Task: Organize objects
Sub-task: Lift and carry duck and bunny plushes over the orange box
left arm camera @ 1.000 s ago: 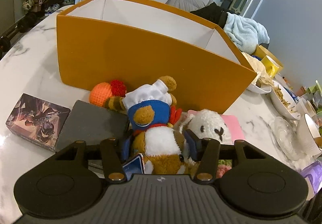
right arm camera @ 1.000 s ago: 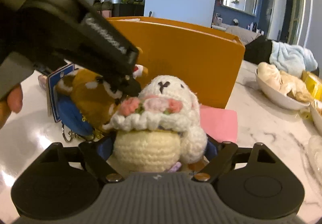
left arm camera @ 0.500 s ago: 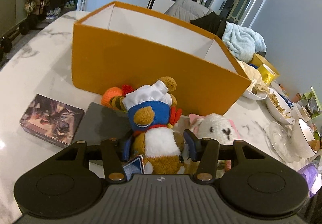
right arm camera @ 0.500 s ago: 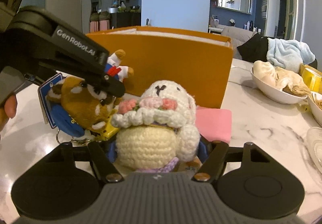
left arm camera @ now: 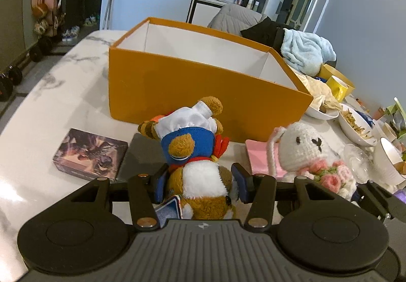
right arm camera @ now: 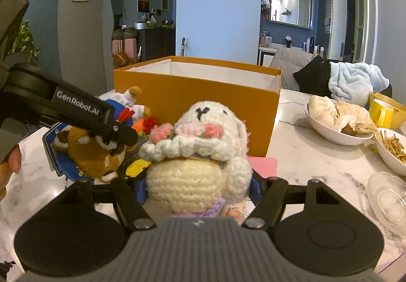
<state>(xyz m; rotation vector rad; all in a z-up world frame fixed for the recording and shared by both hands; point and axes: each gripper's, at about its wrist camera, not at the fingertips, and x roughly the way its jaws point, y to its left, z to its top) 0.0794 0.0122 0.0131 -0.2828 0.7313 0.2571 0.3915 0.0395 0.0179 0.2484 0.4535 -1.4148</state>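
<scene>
Brown plush toy (left arm camera: 200, 180) clamped in left gripper (left arm camera: 200, 184), before orange box (left arm camera: 192, 89). Crochet bunny (right arm camera: 195, 155) gripped by right gripper (right arm camera: 198, 187), seemingly off marble table (right arm camera: 304, 155). Box interior mostly hidden.

Left tongs (left arm camera: 200, 187) grip plush bear (left arm camera: 200, 168); orange box (left arm camera: 203, 94) beyond.
</scene>
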